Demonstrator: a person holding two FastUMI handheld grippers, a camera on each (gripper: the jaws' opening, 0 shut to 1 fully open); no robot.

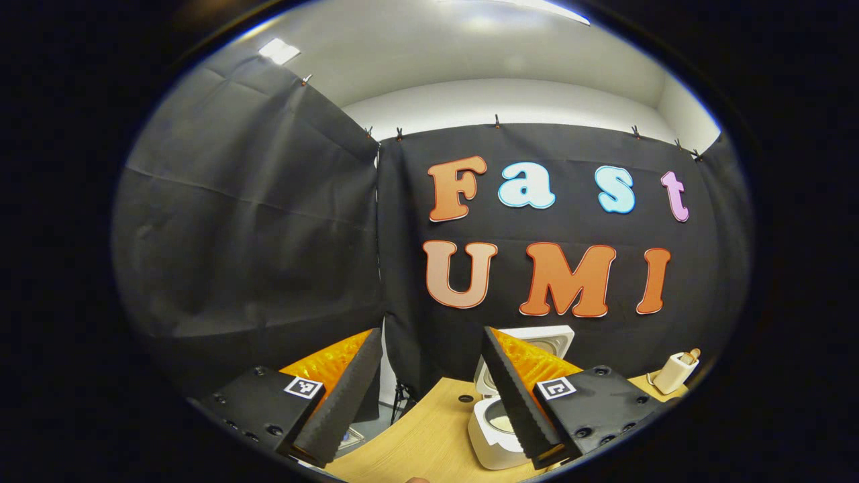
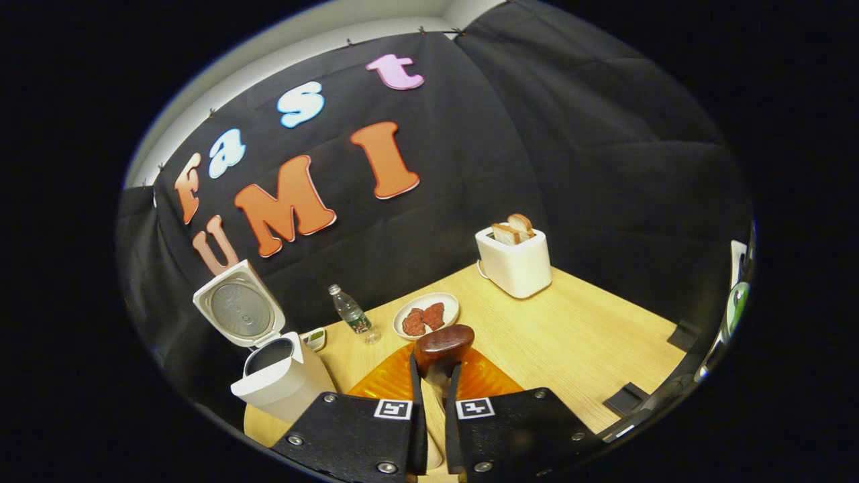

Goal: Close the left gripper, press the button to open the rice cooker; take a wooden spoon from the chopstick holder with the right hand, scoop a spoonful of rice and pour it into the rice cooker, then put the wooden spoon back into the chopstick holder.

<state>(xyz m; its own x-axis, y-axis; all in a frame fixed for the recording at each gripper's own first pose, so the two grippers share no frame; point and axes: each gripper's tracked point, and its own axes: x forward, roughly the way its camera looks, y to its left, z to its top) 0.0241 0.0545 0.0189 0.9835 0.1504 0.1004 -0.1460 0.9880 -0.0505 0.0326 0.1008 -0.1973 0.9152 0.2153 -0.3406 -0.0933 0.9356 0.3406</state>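
The right gripper (image 2: pixel 429 396) clamped both fingers on the handle of a wooden spoon (image 2: pixel 443 349), holding it upright with the dark bowl above the fingertips, well clear of the wooden table (image 2: pixel 570 335). Whether the bowl carried rice could not be told from this angle; the level, raised hold would suit keeping a load from spilling on the way to the pot.

To that gripper's left stood the white rice cooker (image 2: pixel 282 379), its lid (image 2: pixel 238 310) swung up and back and the inner pot (image 2: pixel 268 354) exposed, so the button step appeared done and the opening was ready to take a scoop. Just behind the cooker lay a small dish (image 2: pixel 314 337), then a plastic water bottle (image 2: pixel 350 314), a plate of reddish food (image 2: pixel 427 315), and farthest back a white toaster (image 2: pixel 513 263) with two slices of bread (image 2: pixel 513 228) standing in its slots.

The left gripper (image 1: pixel 433 396) was held with its jaws wide apart and empty, raised and pointing at the booth wall, seemingly kept out of the spoon's path. Between and below its fingers showed the table edge and the open cooker; beyond, near the far right corner of the table, sat a white chopstick holder (image 1: pixel 674 372) with a utensil tip poking out, the place where the spoon would have to return.
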